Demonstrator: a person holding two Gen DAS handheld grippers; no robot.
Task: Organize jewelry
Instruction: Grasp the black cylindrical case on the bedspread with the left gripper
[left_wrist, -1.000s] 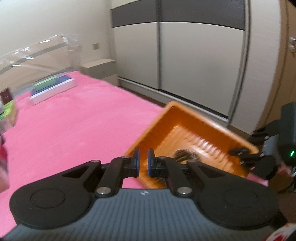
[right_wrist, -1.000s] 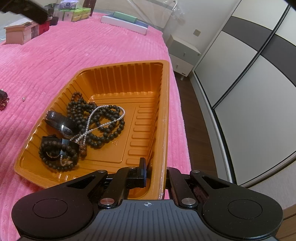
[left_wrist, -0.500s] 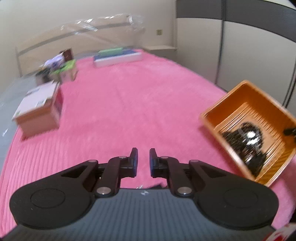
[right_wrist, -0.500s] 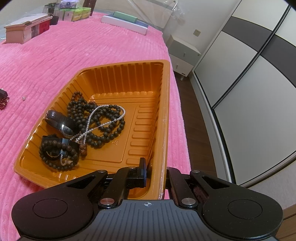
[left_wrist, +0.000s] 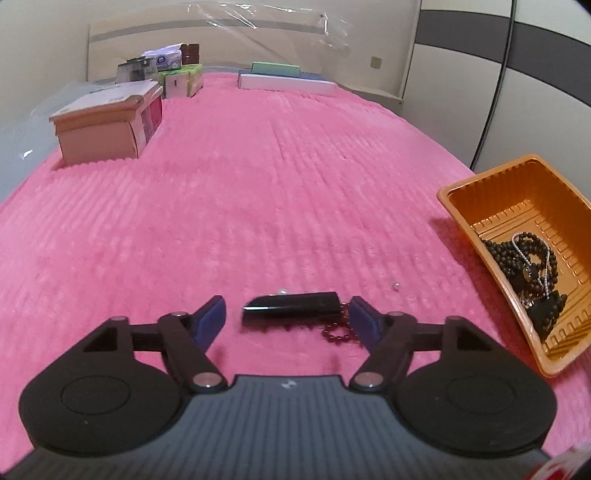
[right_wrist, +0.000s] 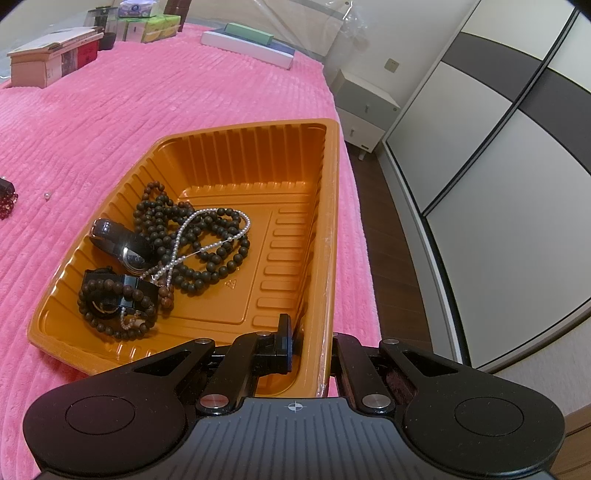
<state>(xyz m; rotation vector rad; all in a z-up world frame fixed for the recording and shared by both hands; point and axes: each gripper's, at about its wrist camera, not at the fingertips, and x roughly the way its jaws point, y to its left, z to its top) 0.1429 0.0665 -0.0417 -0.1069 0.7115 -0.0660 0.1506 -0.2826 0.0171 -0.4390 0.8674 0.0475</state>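
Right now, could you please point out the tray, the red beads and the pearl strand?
tray (right_wrist: 334, 206): right wrist view, right rim.
red beads (left_wrist: 338, 334): left wrist view, chain loop.
pearl strand (right_wrist: 207, 214): right wrist view, top arc.

open pink bedspread (left_wrist: 280, 192) ahead; orange tray (left_wrist: 476, 184) blocks the right.

Both tools alike: left gripper (left_wrist: 287, 317) and right gripper (right_wrist: 309, 345) each have a ribbed dark-grey housing with a small white mark at its front edge, two matte black round discs with faint inset circles, black linkage arms on silver pivot screws, left fingers (left_wrist: 210, 319) blue-padded.
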